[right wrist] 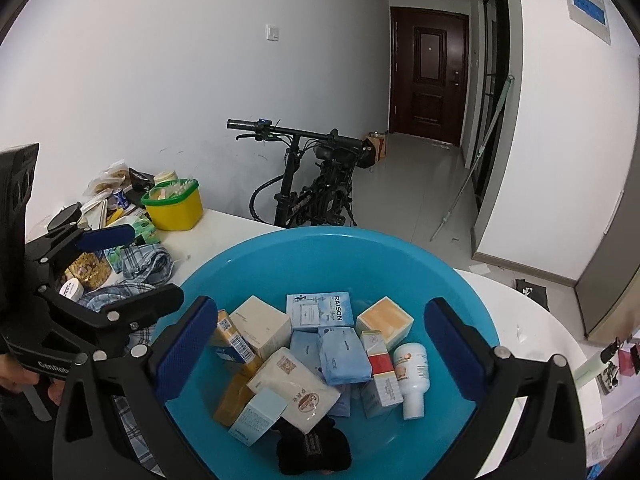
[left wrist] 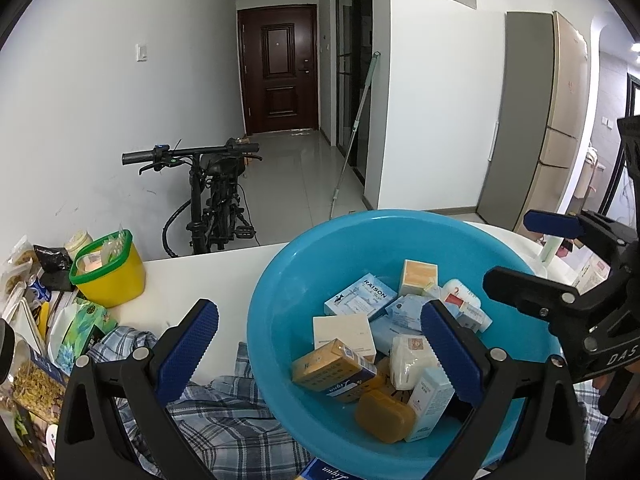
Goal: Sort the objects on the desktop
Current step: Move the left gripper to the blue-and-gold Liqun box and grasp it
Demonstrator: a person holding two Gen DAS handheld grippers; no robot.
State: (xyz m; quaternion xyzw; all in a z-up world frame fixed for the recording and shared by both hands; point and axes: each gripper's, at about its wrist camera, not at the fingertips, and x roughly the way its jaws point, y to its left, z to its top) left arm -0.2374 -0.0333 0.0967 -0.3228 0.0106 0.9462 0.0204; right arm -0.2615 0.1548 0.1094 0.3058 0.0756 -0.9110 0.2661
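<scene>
Hovering wide and empty, right tongs [right wrist: 320, 344] and left tongs [left wrist: 320, 340] frame the blue basin [right wrist: 320, 248] of boxes at lower centre; next, reach for the plaid cloth [right wrist: 148, 260], upper left, worktop [right wrist: 224, 224] beyond.

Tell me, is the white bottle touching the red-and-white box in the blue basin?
Touching. The right wrist view shows the white bottle lying against the red-and-white box, no gap between them.

walls: plain white all round me, light switch [right wrist: 273, 33] on the left one
floor: pale glossy tiles [left wrist: 280, 184] down the hallway
door: dark brown [left wrist: 278, 68], far end
parked: my black folding bike [right wrist: 316, 184] by the wall
leaning: mop [left wrist: 354, 132] beside the glass door [left wrist: 352, 68]
</scene>
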